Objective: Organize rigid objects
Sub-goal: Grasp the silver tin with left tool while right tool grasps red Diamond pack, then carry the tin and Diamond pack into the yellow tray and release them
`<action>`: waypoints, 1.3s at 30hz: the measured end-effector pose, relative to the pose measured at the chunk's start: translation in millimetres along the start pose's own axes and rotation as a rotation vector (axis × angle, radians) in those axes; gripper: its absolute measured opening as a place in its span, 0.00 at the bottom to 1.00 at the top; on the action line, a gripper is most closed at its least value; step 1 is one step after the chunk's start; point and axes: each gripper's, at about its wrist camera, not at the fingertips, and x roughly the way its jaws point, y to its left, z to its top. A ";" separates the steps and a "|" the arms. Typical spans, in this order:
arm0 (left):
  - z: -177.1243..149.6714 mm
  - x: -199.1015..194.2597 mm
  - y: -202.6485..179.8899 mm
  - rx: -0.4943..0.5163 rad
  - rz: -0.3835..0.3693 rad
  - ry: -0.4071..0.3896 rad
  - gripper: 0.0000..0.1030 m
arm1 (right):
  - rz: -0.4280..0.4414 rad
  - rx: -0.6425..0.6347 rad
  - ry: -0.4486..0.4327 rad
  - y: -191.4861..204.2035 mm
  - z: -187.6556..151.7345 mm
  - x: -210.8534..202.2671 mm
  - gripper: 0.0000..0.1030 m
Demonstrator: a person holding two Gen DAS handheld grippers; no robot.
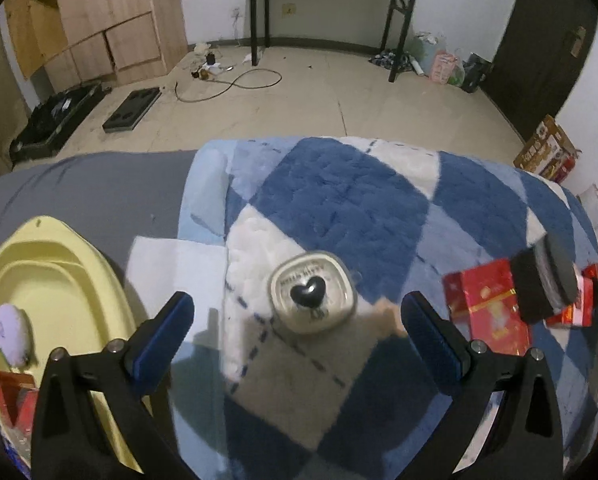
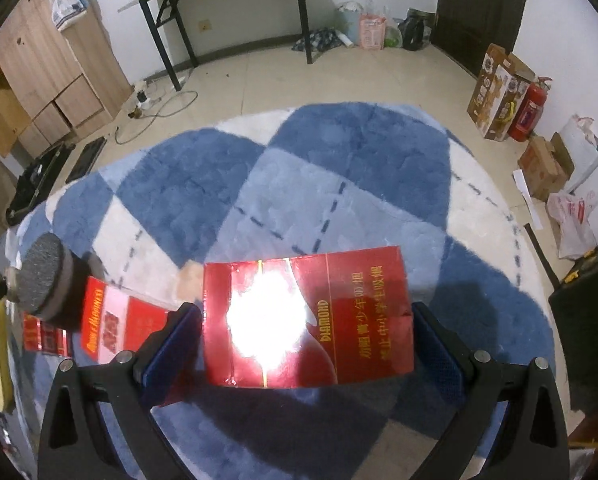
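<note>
The blue-and-white checked blanket (image 2: pixel 203 168) is lying spread under both of my tools, filling most of what I am seeing, and the things I am sorting are sitting on it. At its left edge the yellow tray (image 1: pixel 51 276) is resting on grey cloth, and it is holding a pale round puff (image 1: pixel 13 330) and a red packet (image 1: pixel 13 398) near its close end. Next in size, the red DIAMOND box (image 2: pixel 363 320) is lying flat on the blanket right between the fingers of my right gripper (image 2: pixel 303 340); those fingers are standing wide apart, one on each side of the box, and I cannot tell whether the blue pads (image 2: pixel 171 344) are touching its short edges. A bright glare is washing out the middle of the box. Left of it another red box (image 2: pixel 115 328) is lying flat, with a black cylinder (image 2: pixel 51 284) standing partly on it and a smaller red packet (image 2: pixel 45 336) just beside. My left gripper (image 1: pixel 299 332) is hovering over the silver tin with the black heart (image 1: pixel 313 296), which is sitting on a white patch of blanket; my left fingers are spread wide, well apart from the tin on both sides and gripping nothing.
</note>
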 end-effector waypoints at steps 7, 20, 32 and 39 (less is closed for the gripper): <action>-3.0 21.7 -13.2 0.025 -0.009 0.010 0.93 | -0.042 -0.025 -0.005 2.9 3.5 12.2 1.00; 1.9 21.6 -11.9 0.030 -0.014 -0.003 0.54 | -0.064 -0.038 -0.065 4.1 -8.0 4.6 0.87; -19.9 -55.2 -9.2 0.043 -0.022 -0.054 0.54 | -0.049 -0.023 -0.131 2.7 -26.5 -52.7 0.87; -36.6 -121.2 -12.2 0.057 -0.057 -0.122 0.54 | 0.005 -0.037 -0.203 8.7 -46.9 -110.7 0.87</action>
